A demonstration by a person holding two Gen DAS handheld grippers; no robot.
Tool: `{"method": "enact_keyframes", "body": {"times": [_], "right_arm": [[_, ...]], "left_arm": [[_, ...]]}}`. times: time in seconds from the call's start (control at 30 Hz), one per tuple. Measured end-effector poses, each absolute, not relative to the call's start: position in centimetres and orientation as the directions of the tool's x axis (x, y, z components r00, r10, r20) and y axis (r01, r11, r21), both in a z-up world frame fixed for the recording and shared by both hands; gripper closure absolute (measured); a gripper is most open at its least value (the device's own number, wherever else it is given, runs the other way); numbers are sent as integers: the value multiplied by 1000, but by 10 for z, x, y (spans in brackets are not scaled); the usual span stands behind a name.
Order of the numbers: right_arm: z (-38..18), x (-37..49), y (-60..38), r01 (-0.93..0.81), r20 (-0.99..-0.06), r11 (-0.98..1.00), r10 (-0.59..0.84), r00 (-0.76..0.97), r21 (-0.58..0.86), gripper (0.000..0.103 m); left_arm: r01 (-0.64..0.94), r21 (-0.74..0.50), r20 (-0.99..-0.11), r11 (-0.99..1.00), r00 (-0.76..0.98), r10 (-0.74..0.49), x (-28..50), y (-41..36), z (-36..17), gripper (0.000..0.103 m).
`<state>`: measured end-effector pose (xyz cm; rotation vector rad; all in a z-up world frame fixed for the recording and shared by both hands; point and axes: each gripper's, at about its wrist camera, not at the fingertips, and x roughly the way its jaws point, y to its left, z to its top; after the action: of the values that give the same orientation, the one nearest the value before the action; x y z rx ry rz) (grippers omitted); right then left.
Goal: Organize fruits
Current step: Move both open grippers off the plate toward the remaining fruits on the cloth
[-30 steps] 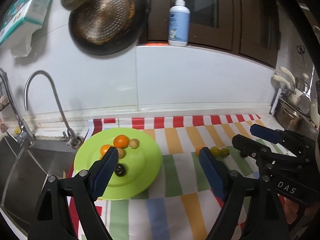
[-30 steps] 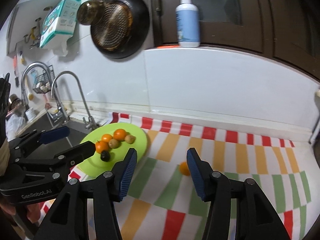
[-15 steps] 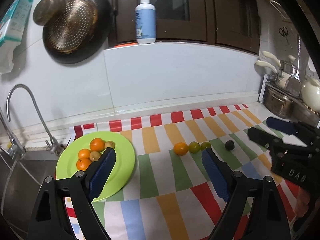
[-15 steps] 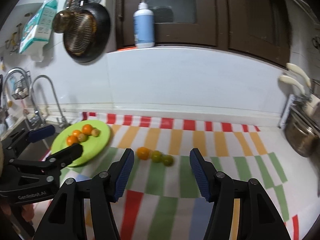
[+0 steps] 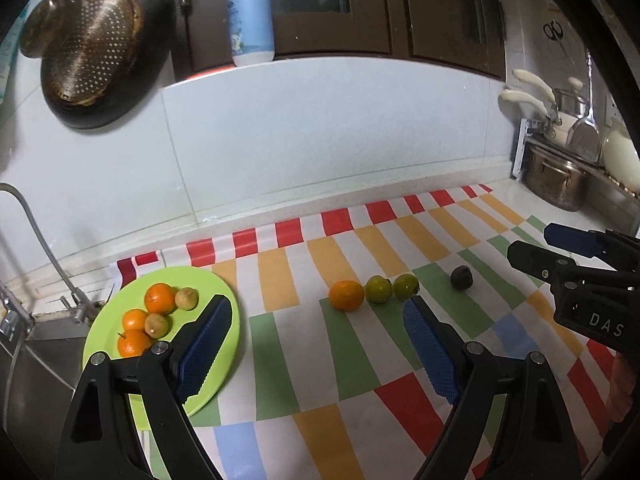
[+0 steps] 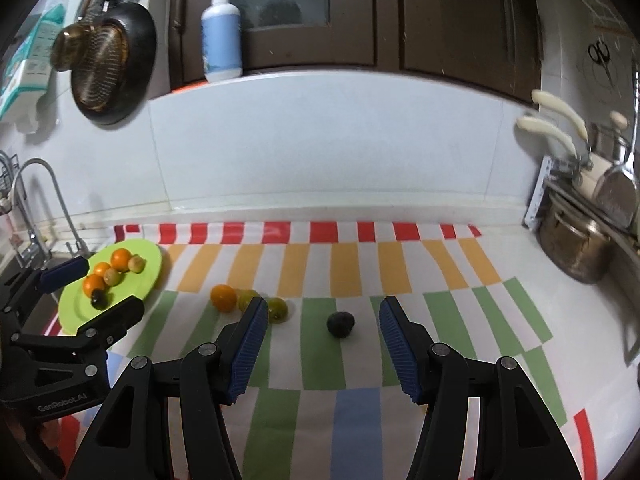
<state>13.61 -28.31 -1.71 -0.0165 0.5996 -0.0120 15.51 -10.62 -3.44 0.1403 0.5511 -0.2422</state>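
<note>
The bright striped cloth covers the white kitchen counter under both tools, w/ the round green plate of small fruit far to their left by the sink. The right gripper is half open & holds nothing, the small dark round fruit lies just ahead between its blue pads, not touched; the left gripper is wide & empty too, the orange fruit just ahead. I think a squeeze off-centre could make the dark fruit roll away, bc it's round & the cloth is flat.

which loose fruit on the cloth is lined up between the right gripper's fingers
The dark fruit, lying alone on the striped cloth. The orange and two green fruits sit together further left.
</note>
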Motion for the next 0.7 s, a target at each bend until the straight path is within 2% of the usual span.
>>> {"method": "enact_keyframes", "body": {"times": [0.2,0.4,0.7], "right_arm": [[-36,148,-288,32,-607,999,-30,794,-7,44],[-55,163,-293,55,-651,998,-38,758,5,44],[-69,187,-301,70,-689,997,-32,724,27,44]], "left_arm": [[279,47,-564,959,800,-205,172,-107,-49,16],[323,44,-594,945,769,-235,190,-113,-62,26],[378,15,-656,926,703,-276,223,-123,-78,35]]}}
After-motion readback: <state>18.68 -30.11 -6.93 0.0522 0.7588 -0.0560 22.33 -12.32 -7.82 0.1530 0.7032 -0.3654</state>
